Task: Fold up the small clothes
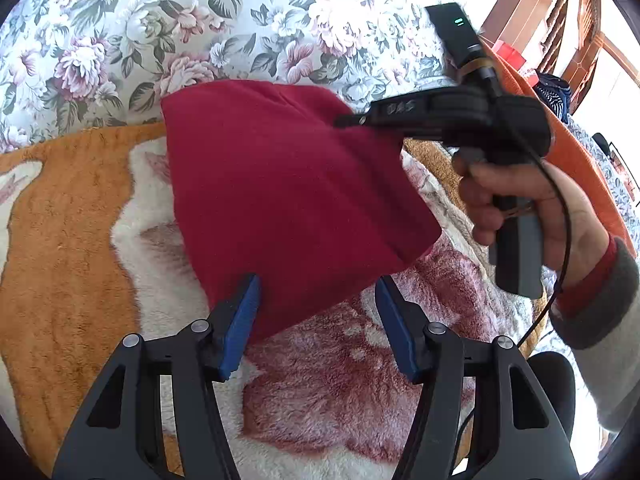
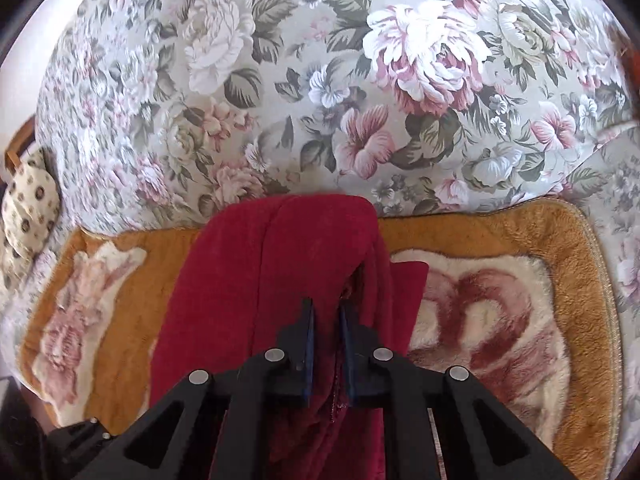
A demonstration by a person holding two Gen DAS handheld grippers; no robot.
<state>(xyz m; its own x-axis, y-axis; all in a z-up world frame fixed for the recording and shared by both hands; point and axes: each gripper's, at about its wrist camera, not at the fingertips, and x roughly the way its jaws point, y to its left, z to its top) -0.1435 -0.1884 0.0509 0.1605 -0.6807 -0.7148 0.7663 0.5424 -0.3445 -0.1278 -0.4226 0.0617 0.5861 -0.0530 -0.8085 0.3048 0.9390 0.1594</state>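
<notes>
My left tongs (image 1: 316, 292) stand spread, the near corner of the red cloth (image 1: 288, 184) between their blue pads but not pinched. My right tongs (image 2: 326, 312) are nearly closed, pinching a fold of that cloth, which lies on the fleece blanket (image 2: 500, 320) before a floral cover (image 2: 280, 80).

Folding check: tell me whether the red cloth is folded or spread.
Folded, at least in part: the red cloth shows doubled layers beside the right gripper, which pinches it.
</notes>
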